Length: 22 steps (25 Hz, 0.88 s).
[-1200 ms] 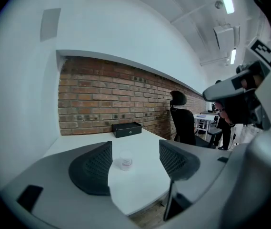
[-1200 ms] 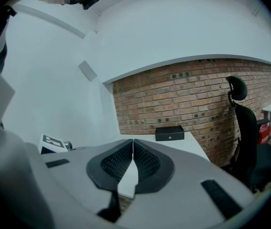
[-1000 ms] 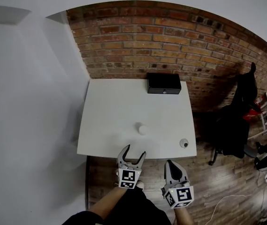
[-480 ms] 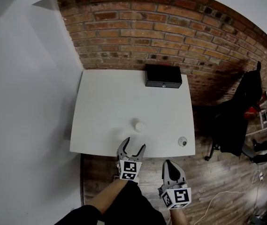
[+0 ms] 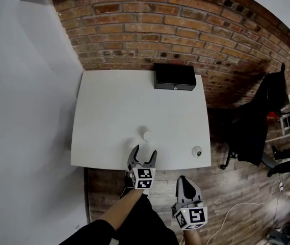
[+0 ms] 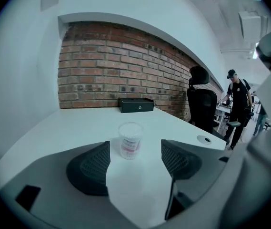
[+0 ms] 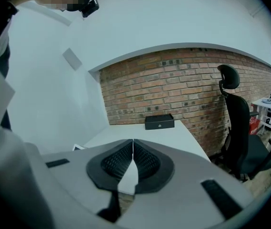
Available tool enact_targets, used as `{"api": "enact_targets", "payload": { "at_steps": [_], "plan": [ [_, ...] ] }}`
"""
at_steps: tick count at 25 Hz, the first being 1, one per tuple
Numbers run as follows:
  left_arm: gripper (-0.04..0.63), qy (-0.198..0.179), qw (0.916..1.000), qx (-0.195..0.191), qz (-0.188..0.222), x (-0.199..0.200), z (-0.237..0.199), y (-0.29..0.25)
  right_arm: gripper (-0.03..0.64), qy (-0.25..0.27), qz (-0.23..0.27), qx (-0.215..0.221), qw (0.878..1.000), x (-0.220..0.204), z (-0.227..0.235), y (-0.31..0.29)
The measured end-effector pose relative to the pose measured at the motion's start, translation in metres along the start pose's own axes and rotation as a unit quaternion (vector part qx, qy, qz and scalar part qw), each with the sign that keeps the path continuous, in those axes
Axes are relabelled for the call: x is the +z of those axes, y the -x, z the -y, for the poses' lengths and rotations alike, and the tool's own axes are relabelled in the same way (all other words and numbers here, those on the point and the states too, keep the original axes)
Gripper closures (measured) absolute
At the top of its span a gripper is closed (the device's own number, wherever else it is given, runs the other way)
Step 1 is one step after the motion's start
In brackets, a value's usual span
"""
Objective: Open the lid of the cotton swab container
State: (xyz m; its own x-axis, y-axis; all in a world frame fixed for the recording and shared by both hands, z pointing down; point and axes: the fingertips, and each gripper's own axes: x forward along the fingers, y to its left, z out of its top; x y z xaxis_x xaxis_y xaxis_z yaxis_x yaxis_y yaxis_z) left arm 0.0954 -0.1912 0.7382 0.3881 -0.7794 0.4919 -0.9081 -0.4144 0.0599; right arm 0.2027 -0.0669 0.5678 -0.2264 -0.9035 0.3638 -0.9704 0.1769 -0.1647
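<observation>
A small clear round cotton swab container (image 5: 147, 136) (image 6: 130, 140) with a clear lid and a pink label stands upright on the white table (image 5: 109, 111), near its front edge. My left gripper (image 5: 144, 152) (image 6: 134, 160) is open, just short of the container, which shows in line with the gap between the jaws and apart from both pads. My right gripper (image 5: 183, 179) (image 7: 133, 152) is shut with nothing in it, held off the table's front edge, lower right of the container.
A black box (image 5: 174, 76) (image 6: 135, 104) (image 7: 159, 121) lies at the table's far edge against the brick wall. A round grommet (image 5: 196, 151) (image 6: 204, 139) sits at the front right corner. A black office chair (image 5: 259, 121) (image 7: 237, 123) stands to the right; a person (image 6: 238, 104) stands beyond it.
My left gripper has come down and forward to the table's front edge, closer to the container. The right gripper has sunk a little. The head view has shifted, so the table sits higher in it.
</observation>
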Motion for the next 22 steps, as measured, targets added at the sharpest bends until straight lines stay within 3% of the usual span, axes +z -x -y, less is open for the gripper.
{"api": "enact_targets", "payload": {
  "at_steps": [8,22],
  "plan": [
    [0.27,0.017,0.9984,0.035,-0.04,-0.012,-0.004,-0.028,0.595,-0.011,-0.015,-0.019,1.0,-0.013,0.011,0.005],
    [0.27,0.036,0.9948,0.054,-0.078,-0.022,-0.008,-0.065,0.595,-0.027,-0.026,-0.043,0.998,-0.021,0.032,0.008]
  ]
}}
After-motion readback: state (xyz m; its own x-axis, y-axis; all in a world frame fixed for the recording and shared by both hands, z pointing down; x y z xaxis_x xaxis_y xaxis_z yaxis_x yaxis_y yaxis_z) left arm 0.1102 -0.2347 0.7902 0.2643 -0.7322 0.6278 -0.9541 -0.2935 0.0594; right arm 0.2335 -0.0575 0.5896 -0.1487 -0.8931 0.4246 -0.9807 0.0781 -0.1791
